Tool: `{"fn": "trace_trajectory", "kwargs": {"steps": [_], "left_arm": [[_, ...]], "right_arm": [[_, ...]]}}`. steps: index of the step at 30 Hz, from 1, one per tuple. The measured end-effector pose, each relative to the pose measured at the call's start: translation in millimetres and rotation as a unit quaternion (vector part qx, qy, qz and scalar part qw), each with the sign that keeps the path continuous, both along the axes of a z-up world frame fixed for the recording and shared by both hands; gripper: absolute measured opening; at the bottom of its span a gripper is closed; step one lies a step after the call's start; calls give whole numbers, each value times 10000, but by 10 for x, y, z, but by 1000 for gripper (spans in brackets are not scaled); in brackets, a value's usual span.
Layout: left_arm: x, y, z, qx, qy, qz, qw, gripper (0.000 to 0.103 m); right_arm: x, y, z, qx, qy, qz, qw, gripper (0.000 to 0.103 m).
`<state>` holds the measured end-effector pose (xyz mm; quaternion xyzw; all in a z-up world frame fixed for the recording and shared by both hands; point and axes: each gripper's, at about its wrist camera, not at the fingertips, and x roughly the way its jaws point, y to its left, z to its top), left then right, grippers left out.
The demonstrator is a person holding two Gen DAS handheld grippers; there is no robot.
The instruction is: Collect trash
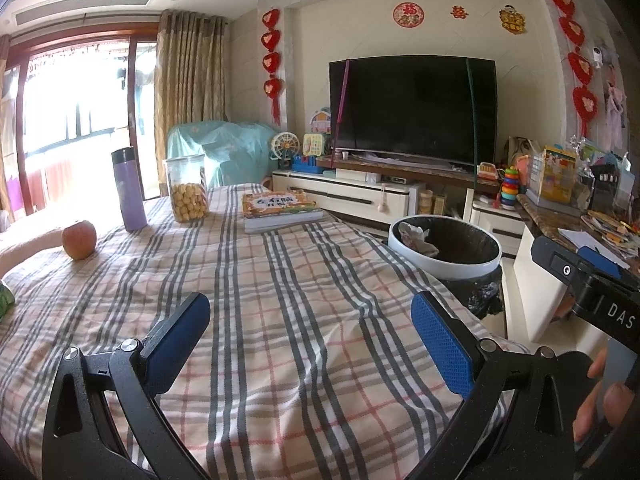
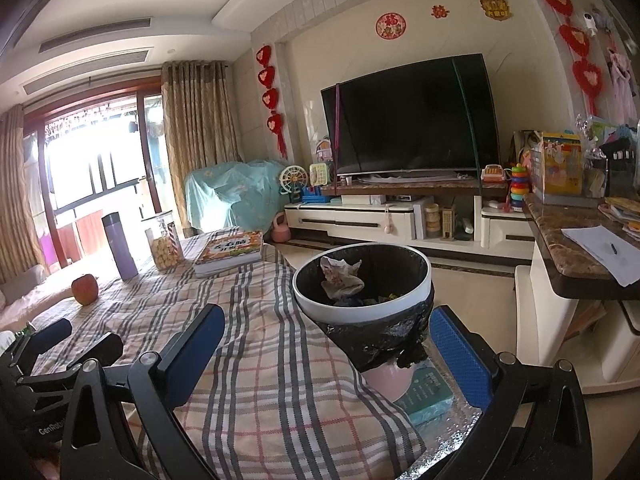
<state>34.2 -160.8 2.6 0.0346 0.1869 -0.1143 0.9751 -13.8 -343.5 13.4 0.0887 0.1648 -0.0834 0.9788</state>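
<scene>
While both tongs, left tongs (image 1: 310,336) and right tongs (image 2: 326,352), gape apart and empty over the plaid-clothed counter (image 1: 280,300), crumpled white paper (image 2: 340,274) in the white-rimmed, black-lined round bin (image 2: 360,310) off the counter's right edge.

bright daylight from the blown-out window (image 1: 68,108) at left, sharp focus, strong fisheye bending, dark vignetted corners

- "DAS" in white letters on the black gripper body (image 1: 612,304) at right edge of left wrist view, cut off there
- "GenRobo…" on the black gripper body (image 2: 36,412) at lower left of right wrist view, rest hidden
- Chinese title on book cover (image 1: 280,204), too blurry to read
</scene>
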Motion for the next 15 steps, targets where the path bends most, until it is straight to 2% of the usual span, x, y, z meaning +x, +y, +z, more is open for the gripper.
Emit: {"fn": "trace_trajectory", "kwargs": {"steps": [15], "left_arm": [[79, 46, -6, -51, 63, -1, 10000, 103]], "right_arm": [[138, -34, -25, 139, 177, 58, 9997, 103]]}}
